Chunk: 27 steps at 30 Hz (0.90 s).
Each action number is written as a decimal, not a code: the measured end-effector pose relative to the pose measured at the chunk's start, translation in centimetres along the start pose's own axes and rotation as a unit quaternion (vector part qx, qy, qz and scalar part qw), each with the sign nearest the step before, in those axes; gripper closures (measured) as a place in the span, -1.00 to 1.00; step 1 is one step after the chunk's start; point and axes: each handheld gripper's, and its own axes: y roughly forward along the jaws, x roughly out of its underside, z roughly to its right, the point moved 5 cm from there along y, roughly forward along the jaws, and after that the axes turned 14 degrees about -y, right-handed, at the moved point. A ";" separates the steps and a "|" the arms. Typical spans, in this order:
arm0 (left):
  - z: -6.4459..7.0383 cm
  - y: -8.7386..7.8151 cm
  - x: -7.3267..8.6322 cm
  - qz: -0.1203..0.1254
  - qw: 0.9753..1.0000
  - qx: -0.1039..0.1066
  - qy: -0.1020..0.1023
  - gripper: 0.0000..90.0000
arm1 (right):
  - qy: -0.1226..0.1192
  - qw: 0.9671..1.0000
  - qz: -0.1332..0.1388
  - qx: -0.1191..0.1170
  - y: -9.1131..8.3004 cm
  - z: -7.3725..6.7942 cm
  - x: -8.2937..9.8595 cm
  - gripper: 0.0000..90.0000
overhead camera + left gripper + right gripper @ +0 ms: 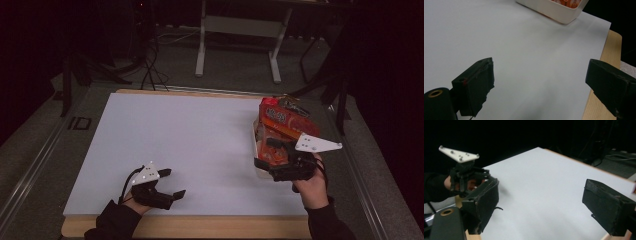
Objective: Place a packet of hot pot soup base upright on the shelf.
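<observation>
While both grippers are standing spread with nothing between their jaws, the work in hand looks to be the white bin (256, 134) of orange snack packets (278, 131) sitting near the right edge of the table. The right gripper (269, 156) is hovering just beside the bin's near end, its camera looking across the bare sheet toward the other hand, so it is not yet aimed at a packet. To do this step well, I judge the person is needing to turn that gripper toward the bin, come down over one packet's upper edge, and close on a single crinkly fold rather than two packets at once; the foil is likely slippery and the bin light, so a slow lift is helping to keep the bin from tipping. The left gripper (170, 184) is resting low at the near left, well apart from the bin, free to steady its rim (554, 11).

A pale sheet (190, 145) is covering the wooden tabletop (200, 227), bare and flat. Around it the room is lying dark, with a desk frame (240, 35) and cables (150, 65) on the floor behind.
</observation>
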 end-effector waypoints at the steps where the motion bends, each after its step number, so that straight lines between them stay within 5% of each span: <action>1: 0.0 0.0 0.0 0.000 1.000 0.000 0.000 -0.81 | 0.000 1.000 0.000 0.000 0.0 0.0 0.0 -0.70; 15: 0.0 0.0 0.1 -0.003 1.000 0.002 0.004 -0.81 | 0.008 0.998 -0.046 -0.037 2.3 -1.7 4.2 -0.70; 27: 0.3 0.0 0.1 0.002 1.000 0.006 0.009 -0.81 | -0.001 0.995 -0.089 -0.043 3.7 -2.1 6.8 -0.70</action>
